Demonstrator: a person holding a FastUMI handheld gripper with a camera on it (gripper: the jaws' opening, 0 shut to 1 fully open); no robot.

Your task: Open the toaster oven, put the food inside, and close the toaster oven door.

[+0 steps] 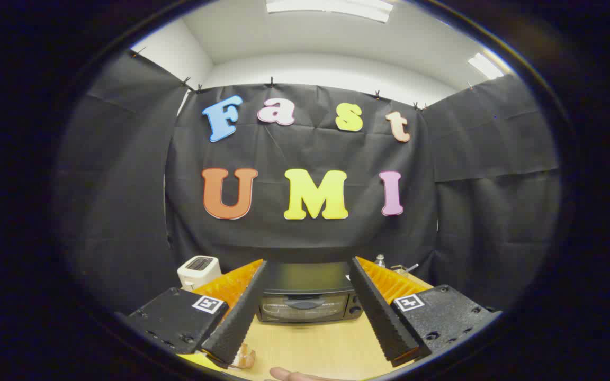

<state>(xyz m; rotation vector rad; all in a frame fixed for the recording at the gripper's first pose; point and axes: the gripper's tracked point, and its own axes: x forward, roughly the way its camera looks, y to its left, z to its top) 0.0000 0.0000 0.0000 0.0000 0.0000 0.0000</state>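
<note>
A black toaster oven stands on the wooden table, beyond my fingers and framed between them, with its glass door shut. My gripper is held open above the table, nothing between its fingers. A piece of pale brownish food lies on the table just under the left finger, partly hidden by it. The right finger stands to the right of the oven.
A white pop-up toaster sits to the left of the oven at the back. A small bottle and a metal utensil stand behind the right finger. A person's hand shows at the table's near edge.
</note>
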